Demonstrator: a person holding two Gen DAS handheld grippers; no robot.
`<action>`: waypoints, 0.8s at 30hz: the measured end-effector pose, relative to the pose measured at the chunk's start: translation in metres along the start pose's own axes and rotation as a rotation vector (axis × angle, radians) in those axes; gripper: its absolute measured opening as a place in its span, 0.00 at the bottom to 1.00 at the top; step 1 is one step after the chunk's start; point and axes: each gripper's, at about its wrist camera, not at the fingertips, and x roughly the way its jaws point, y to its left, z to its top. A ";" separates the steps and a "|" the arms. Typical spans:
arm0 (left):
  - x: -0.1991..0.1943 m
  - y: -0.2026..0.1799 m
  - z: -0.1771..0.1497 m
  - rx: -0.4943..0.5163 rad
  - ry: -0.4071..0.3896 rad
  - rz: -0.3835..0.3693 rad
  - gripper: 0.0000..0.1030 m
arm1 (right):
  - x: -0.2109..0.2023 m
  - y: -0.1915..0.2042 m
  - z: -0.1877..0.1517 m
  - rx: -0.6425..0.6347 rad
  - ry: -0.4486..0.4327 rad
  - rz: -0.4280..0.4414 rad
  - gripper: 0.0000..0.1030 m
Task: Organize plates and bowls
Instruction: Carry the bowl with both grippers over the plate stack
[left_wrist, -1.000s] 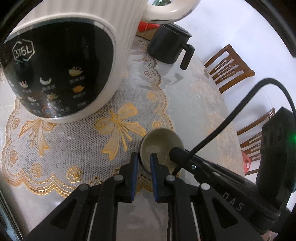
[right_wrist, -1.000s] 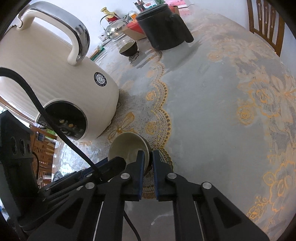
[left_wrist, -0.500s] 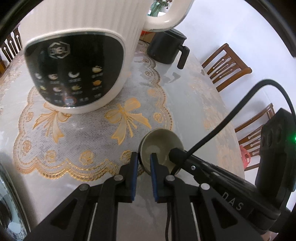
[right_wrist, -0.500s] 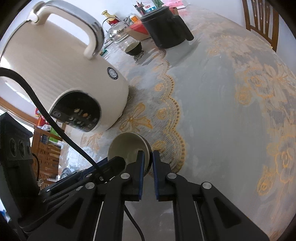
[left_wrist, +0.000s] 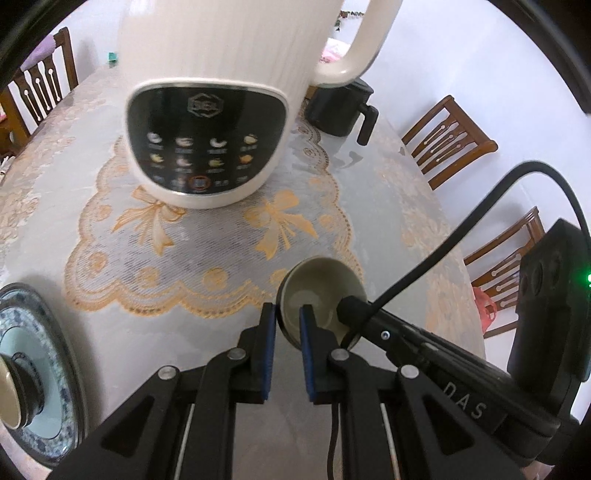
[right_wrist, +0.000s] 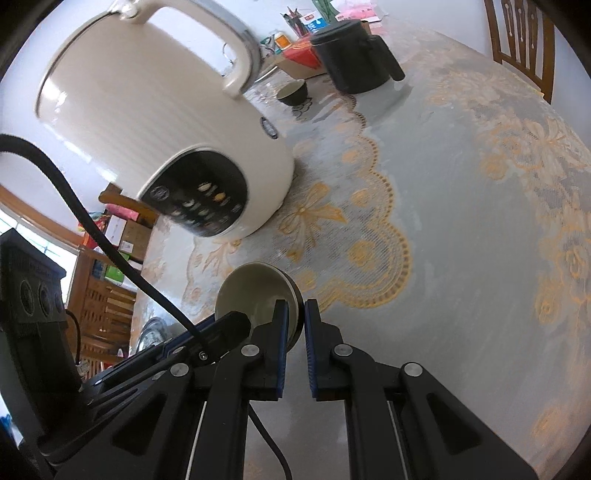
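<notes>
A small olive-green bowl (left_wrist: 325, 284) hangs just above the table, held from both sides. My left gripper (left_wrist: 287, 314) is shut on its left rim, one pad inside the bowl and one outside. My right gripper (right_wrist: 295, 310) is shut on the opposite rim of the same bowl (right_wrist: 255, 291). In the left wrist view the right gripper's black finger (left_wrist: 351, 306) reaches into the bowl from the right. A blue-and-white patterned plate (left_wrist: 48, 369) lies at the lower left with a small dark cup (left_wrist: 11, 395) on it.
A large cream rice cooker (left_wrist: 207, 110) stands on a lace doily (left_wrist: 207, 266) straight ahead. Behind it are a black jug (right_wrist: 351, 55) and a small dark bowl (right_wrist: 293, 90). Wooden chairs (left_wrist: 450, 136) ring the round table. A black cable (left_wrist: 461, 229) arcs on the right.
Both grippers have drawn back from the rice cooker and risen a little with the bowl between them. The patterned plate has come into view at the lower left.
</notes>
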 end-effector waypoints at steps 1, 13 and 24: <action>-0.004 0.002 -0.002 -0.001 -0.005 0.001 0.11 | -0.001 0.004 -0.003 -0.001 -0.002 0.003 0.11; -0.054 0.035 -0.019 -0.034 -0.048 0.000 0.11 | -0.012 0.053 -0.031 -0.023 -0.016 0.028 0.11; -0.091 0.079 -0.036 -0.067 -0.073 0.019 0.11 | -0.004 0.100 -0.056 -0.037 0.001 0.056 0.11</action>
